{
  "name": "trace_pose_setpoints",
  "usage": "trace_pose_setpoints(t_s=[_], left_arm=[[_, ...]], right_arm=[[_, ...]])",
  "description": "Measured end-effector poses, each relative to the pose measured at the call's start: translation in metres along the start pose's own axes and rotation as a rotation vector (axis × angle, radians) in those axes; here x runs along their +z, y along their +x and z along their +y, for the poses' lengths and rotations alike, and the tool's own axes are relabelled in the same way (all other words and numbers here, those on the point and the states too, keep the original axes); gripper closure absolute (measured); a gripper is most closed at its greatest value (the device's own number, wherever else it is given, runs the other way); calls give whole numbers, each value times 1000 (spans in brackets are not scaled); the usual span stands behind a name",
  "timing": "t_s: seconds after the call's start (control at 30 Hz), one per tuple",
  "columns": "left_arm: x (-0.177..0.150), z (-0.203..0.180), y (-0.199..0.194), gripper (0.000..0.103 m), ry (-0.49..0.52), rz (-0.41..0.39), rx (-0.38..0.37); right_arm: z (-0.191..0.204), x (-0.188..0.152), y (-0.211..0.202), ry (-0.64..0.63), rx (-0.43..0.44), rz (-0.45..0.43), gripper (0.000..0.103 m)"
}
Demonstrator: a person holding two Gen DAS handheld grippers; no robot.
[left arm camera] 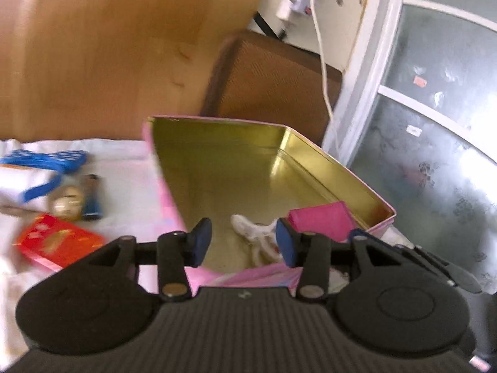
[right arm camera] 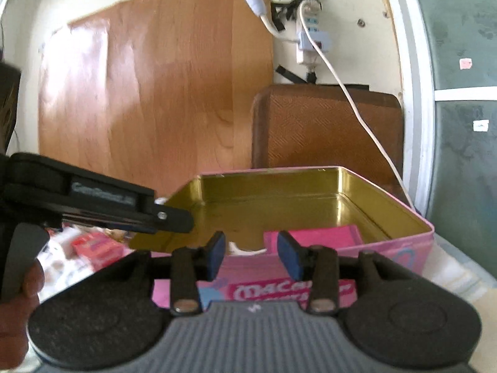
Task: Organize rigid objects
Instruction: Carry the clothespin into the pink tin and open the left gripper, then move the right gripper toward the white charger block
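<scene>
A pink tin box with a gold inside (left arm camera: 273, 143) stands open on a white cloth. It also shows in the right wrist view (right arm camera: 388, 248). Inside lie a pink flat box (left arm camera: 323, 217) (right arm camera: 313, 234) and a small white object (left arm camera: 251, 227). My left gripper (left arm camera: 243, 242) is open and empty above the tin's near edge. My right gripper (right arm camera: 251, 255) is open and empty just in front of the tin's near wall. Left of the tin lie a red box (left arm camera: 59, 242), a blue bottle (left arm camera: 91, 197), a small doll head (left arm camera: 66, 206) and a blue dotted object (left arm camera: 46, 161).
A wooden board (right arm camera: 155, 93) and a brown cushioned panel (right arm camera: 326, 127) stand behind the tin. A white cable (right arm camera: 357, 105) hangs from a wall power strip down past the tin. A glass door (left arm camera: 435, 124) is to the right. The left gripper's body (right arm camera: 93, 199) is at the left.
</scene>
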State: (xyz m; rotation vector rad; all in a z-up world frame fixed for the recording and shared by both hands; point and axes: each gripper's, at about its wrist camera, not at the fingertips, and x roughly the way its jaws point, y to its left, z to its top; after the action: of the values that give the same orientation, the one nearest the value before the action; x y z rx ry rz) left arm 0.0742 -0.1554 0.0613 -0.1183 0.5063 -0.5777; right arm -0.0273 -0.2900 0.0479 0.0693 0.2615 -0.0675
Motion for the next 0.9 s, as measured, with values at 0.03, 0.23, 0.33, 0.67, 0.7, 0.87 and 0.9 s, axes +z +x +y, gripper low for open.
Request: trace_pose_setpoints(t_s=[0.03, 0.23, 0.33, 0.67, 0.7, 0.87, 0.9], left_arm=[[-4, 8, -10, 54, 3, -10, 18], [-32, 64, -57, 54, -1, -24, 197], [-47, 99, -75, 54, -39, -11, 291], [-67, 186, -111, 54, -273, -39, 438], [-67, 189, -113, 54, -298, -47, 421], [-66, 190, -114, 54, -319, -71, 409], [-67, 190, -114, 54, -318, -78, 410]], right_arm=[[5, 0, -3, -5, 9, -13, 65], [50, -8, -11, -34, 142, -12, 65], [76, -17, -3, -62, 222, 43, 65], [130, -20, 28, -115, 353, 183, 65], [133, -20, 31, -116, 361, 190, 65], [159, -14, 61, -158, 392, 217, 65], [167, -12, 68, -170, 407, 220, 65]])
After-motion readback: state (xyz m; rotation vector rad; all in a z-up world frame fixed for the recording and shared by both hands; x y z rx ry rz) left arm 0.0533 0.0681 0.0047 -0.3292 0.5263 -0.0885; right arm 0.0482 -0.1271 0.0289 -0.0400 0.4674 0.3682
